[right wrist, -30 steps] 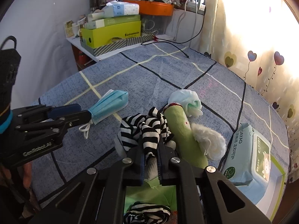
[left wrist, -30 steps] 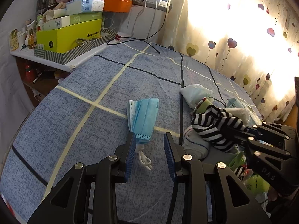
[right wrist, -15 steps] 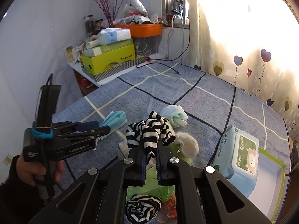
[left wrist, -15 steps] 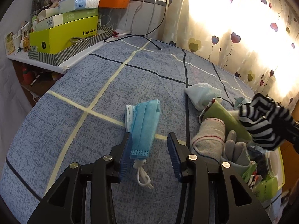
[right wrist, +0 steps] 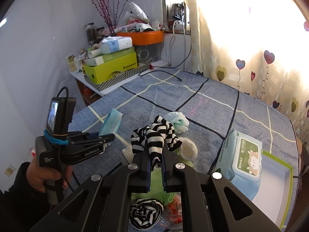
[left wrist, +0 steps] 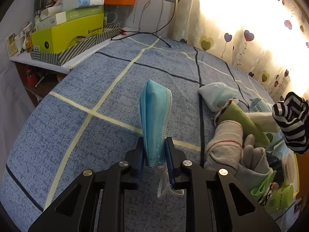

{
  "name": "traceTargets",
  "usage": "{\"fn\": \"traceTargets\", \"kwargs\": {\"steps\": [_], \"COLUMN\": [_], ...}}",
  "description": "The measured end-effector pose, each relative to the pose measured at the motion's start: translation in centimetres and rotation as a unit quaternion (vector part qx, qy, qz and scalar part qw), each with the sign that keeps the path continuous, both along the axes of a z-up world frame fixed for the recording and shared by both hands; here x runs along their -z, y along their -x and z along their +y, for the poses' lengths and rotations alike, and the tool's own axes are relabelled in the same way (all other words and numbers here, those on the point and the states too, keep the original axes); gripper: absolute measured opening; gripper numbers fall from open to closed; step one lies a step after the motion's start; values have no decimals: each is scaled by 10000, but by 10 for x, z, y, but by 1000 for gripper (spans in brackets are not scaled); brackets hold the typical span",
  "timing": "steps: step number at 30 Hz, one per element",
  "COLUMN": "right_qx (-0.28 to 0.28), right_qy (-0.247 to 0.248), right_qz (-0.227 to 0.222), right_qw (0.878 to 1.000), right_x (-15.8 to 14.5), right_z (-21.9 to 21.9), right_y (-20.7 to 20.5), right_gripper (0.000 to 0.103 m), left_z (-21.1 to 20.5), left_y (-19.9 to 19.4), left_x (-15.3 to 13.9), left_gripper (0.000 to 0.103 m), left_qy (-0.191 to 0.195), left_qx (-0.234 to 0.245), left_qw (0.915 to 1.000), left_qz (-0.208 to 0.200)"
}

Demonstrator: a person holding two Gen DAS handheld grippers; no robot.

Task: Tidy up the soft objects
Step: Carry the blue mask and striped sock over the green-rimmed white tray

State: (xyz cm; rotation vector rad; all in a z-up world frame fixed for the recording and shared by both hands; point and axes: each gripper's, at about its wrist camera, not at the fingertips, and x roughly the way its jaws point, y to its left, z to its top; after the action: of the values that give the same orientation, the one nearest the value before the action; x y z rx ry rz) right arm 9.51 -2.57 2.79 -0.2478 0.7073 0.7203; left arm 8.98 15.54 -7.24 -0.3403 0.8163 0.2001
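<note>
**Both grippers holding cloth over the blue checked bedspread**

While its jaws have just been closing, the left gripper (left wrist: 154, 154) pinches the folded blue face mask (left wrist: 153, 119) by its lower end, the mask standing up toward twelve o'clock. The right gripper (right wrist: 155, 164) is clamped tight on a black-and-white striped sock (right wrist: 156, 135), held above the pile of socks (left wrist: 227, 147) at three o'clock of the mask. A wet-wipes pack (right wrist: 243, 156) lies at four o'clock on the bedspread (left wrist: 87, 89).

Wipes pack (right wrist: 242, 154) right of sock pile (right wrist: 179, 123) — both on bedspread (right wrist: 202, 104).
</note>
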Motion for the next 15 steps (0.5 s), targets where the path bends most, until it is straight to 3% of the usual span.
{"fn": "traceTargets", "kwargs": {"steps": [8, 15], "right_qx": [78, 261], "right_qy": [-197, -323], "right_qz": [-67, -170], "right_qw": [9998, 9990], "right_x": [-11, -20], "right_z": [-17, -42], "right_y": [13, 25], "right_gripper": [8, 8], "left_z": [-23, -61], "left_y": [25, 41], "left_x": [-33, -64], "left_gripper": [20, 20], "left_qy": [23, 51], "left_qx": [188, 630], "left_qw": [9990, 9955], "left_qz": [-401, -711]}}
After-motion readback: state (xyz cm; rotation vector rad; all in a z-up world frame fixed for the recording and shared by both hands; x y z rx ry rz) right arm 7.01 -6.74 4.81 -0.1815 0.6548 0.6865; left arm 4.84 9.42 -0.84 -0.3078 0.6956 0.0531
